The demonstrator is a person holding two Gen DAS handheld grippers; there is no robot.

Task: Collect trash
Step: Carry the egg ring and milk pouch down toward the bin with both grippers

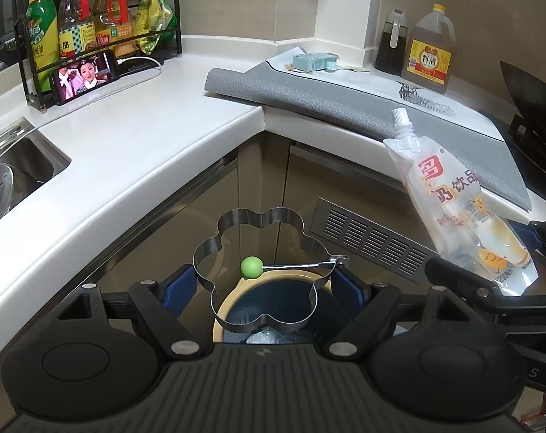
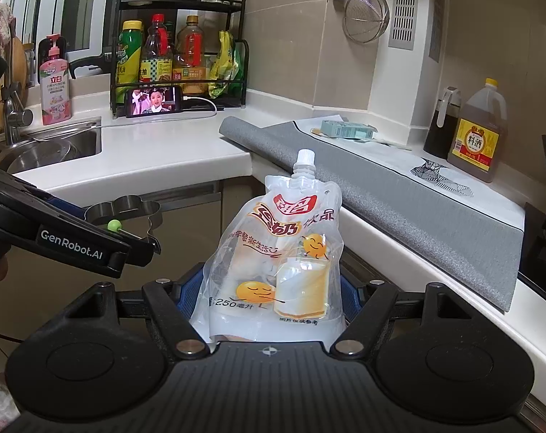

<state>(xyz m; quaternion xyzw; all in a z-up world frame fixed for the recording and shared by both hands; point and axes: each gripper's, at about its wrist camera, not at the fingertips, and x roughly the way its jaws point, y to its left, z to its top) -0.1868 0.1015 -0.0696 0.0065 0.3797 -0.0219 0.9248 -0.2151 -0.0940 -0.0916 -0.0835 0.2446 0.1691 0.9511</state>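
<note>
Bin [image 1: 237,310]: below the bench [image 1: 128,158] corner; its near half is cut off behind the left tool [image 1: 262,285], contents unclear.
Left tool: jaws wide, blue pads pressed on either side of a flower-shaped metal ring [image 1: 258,270] with a green knob [image 1: 251,266], held directly above the bin.
Right tool [image 2: 273,306]: jaws wide, clamped on a near-empty drink pouch [image 2: 280,252], upright, right of the bin; pouch base hidden.

Home kitchen: white corner worktop [image 2: 186,151], steel sink [image 2: 56,144], rack of oil bottles [image 2: 179,54], hanging strainer [image 2: 366,14].
</note>
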